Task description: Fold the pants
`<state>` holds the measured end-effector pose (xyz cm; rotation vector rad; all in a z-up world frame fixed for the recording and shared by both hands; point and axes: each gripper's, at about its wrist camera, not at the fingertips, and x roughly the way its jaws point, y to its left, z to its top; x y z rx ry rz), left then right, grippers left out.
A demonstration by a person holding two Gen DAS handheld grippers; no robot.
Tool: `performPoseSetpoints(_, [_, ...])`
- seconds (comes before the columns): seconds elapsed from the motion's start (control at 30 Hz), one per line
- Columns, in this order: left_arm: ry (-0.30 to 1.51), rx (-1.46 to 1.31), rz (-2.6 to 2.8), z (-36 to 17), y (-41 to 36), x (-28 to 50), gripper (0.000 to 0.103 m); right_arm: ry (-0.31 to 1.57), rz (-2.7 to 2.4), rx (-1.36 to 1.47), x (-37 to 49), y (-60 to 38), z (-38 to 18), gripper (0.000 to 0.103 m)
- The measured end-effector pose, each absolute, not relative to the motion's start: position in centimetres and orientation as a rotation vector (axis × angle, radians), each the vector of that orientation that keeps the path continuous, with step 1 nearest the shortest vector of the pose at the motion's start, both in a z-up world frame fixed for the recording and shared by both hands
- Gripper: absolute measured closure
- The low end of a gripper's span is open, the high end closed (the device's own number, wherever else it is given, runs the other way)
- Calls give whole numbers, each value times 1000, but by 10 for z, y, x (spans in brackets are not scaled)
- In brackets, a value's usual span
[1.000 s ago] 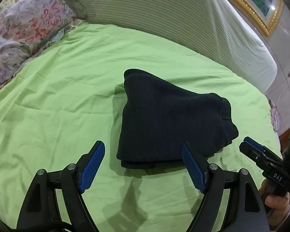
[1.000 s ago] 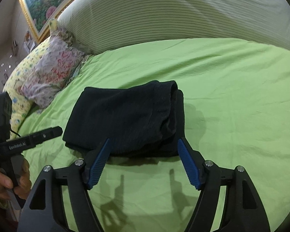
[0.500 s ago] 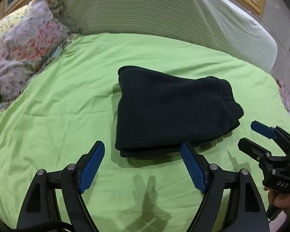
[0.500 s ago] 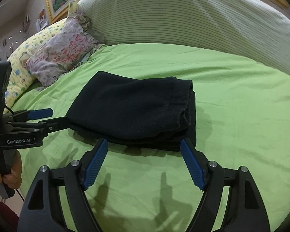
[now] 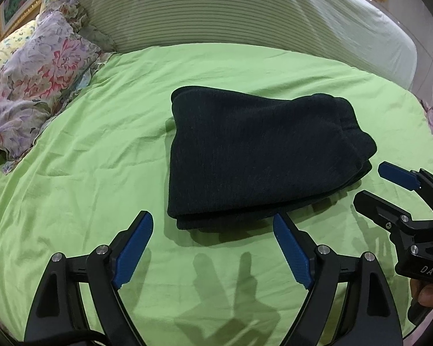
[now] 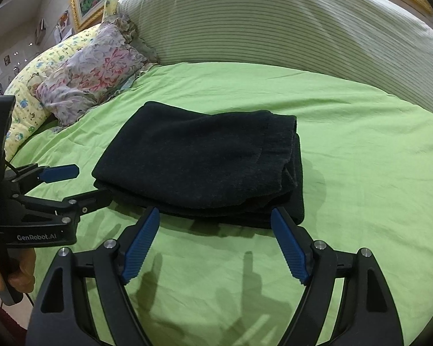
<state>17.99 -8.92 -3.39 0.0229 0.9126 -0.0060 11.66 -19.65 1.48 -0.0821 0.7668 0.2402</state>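
The pants lie as a dark, compact bundle of several layers on the bed's green sheet, near the middle of the mattress, with the stacked edges showing along the near side and at the 3 o'clock end in the right wrist view. The left gripper hovers just short of the bundle's near edge; its jaws are opening, with nothing between the blue fingers but bare sheet. The right gripper sits likewise just short of the near edge, toward the bundle's 5 o'clock corner, fingers released and spread, holding nothing. Each gripper appears in the other's view: the right at 3 o'clock in the left wrist view, the left at 9 o'clock in the right wrist view, both flanking the bundle without touching it. A floral pillow rests at 10 o'clock, against the striped headboard cushion, well apart from the pants. Assessment: folding appears essentially complete, and the step in hand looks like letting go of the finished fold. If one more fold or a tidy is intended, the next move calls for both grippers to pinch all layers at the near edge together, so the stack does not slide apart.
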Motion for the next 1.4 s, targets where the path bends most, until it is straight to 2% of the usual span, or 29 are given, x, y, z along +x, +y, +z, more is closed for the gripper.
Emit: performPoseSetpoints(1.4, [853,1,26,-15,-92,175,14,694,216,-68,117,-199,29,20])
